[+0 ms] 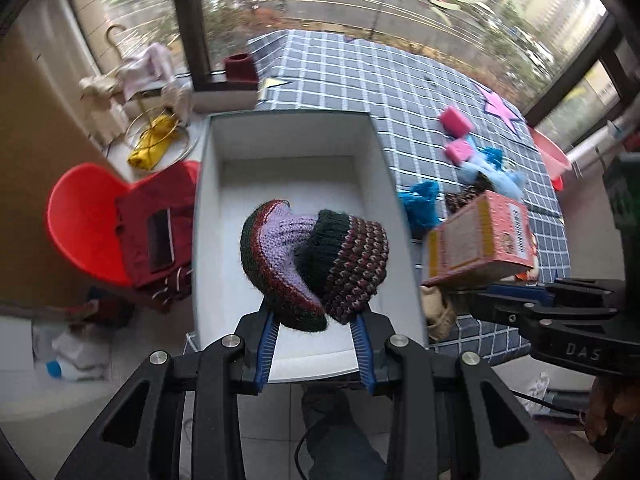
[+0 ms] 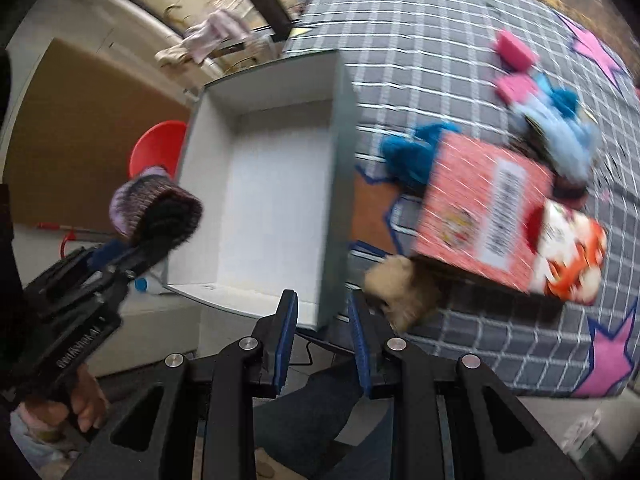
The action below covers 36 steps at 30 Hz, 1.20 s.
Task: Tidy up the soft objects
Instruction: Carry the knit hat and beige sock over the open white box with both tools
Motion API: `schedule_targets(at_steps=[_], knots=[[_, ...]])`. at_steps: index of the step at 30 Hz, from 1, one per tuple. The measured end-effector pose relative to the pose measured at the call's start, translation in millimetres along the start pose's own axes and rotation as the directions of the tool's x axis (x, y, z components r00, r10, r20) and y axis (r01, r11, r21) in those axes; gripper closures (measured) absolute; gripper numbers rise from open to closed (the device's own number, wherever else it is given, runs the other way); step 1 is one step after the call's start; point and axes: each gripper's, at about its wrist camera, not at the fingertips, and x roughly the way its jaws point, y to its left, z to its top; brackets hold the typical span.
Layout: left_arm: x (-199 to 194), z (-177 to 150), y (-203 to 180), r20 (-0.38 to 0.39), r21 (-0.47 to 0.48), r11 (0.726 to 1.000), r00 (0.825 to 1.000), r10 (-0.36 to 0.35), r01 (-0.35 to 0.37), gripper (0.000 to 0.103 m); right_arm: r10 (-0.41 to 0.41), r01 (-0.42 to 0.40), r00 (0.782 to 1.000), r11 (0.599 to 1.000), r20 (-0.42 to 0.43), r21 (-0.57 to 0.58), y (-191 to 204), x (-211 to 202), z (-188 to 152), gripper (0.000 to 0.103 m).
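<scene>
Presently: left gripper [image 1: 316, 320] clamped on knitted hat [image 1: 316, 264], lower centre of left view, hanging above white box [image 1: 288, 140], which was empty. Right gripper [image 2: 322, 336] narrowed to near-closed, nothing between fingers, poised over box's near corner. Remaining soft items: blue plush [image 1: 420, 204], pink sponges [image 1: 456, 120] on checked cloth [image 1: 360, 76], right. Risks: grip only at hat's edge, hat slipping free before box; right fingers knocking box wall; pink carton [image 2: 484, 208] toppling.

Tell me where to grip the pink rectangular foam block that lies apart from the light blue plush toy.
Grip the pink rectangular foam block across its flat opposite sides, coming from above: it lies flat on the checked cloth, its sides uncovered.
</scene>
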Motion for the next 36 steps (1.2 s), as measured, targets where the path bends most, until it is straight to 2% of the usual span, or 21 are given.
schedule_targets(at_steps=[3,6,8,10,11,13,14,19,24,26,29,32,35,36], knots=[[2.5,-3.6,12.4,-0.01,-0.041,0.999,1.0,0.014,-0.014,0.066,0.014,-0.015,1.0,1.0,-0.009,-0.027,12.1,5.3,9.9,0.074],[1.1,-7.8,21.1,-0.008,-0.072,0.997,1.0,0.018,-0.019,0.066,0.018,-0.017,1.0,1.0,-0.019,0.02,4.7,12.9,12.5,0.074],[1.6,-10.8,25.1,-0.014,-0.079,0.997,1.0,0.023,-0.024,0.066,0.021,-0.017,0.998,0.998,-0.065,0.066,-10.2,20.3,8.5,0.074],[4.6,-12.9,25.5,-0.029,-0.074,0.997,0.999,0.026,-0.028,0.066,0.005,0.003,0.994,0.998,-0.112,0.065,-19.8,29.4,-2.3,0.073],[6.7,-14.2,24.6,-0.039,-0.068,0.997,0.999,0.027,-0.029,0.066,-0.001,0.01,0.992,0.997,-0.126,0.07,-23.1,32.8,-5.2,0.07],[9.9,-15.8,21.6,-0.054,-0.05,0.998,0.998,0.029,-0.031,0.066,-0.016,0.036,0.986,0.992,-0.165,0.122,-37.7,46.3,-16.5,0.037],[11.1,-17.0,20.1,-0.061,-0.038,0.999,0.998,0.029,-0.032,0.066,-0.023,0.048,0.986,0.988,-0.165,0.146,-44.2,50.6,-19.5,0.037],[16.1,-21.3,9.2,-0.097,0.023,0.999,0.995,0.038,-0.036,0.066,-0.038,0.072,0.992,0.952,-0.121,0.297,-79.9,72.2,-30.0,0.037],[17.7,-22.3,4.5,-0.116,0.061,0.997,0.992,0.055,-0.048,0.065,-0.031,0.047,0.999,0.882,-0.041,0.47,-106.1,96.5,-34.8,0.037],[18.8,-21.9,2.9,-0.122,0.071,0.996,0.99,0.064,-0.056,0.065,-0.059,0.04,0.998,0.87,0.024,0.491,-108.3,103.8,-33.1,0.037],[20.0,-22.3,0.2,-0.126,0.089,0.994,0.989,0.08,-0.069,0.064,-0.096,0.039,0.991,0.881,0.098,0.471,-105.9,105.9,-24.7,0.037],[22.5,-24.3,-0.9,-0.137,0.101,0.992,0.987,0.085,-0.071,0.064,-0.139,0.078,0.986,0.879,0.096,0.47,-106.4,108.2,-23.8,0.037],[21.9,-23.8,-2.5,-0.135,0.105,0.992,0.987,0.083,-0.069,0.064,-0.089,0.032,0.992,0.872,0.093,0.489,-109.0,104.0,-30.6,0.037],[21.5,-23.3,-2.9,-0.132,0.107,0.992,0.988,0.083,-0.069,0.064,-0.096,0.032,0.99,0.868,0.105,0.496,-109.4,99.6,-34.1,0.037]])
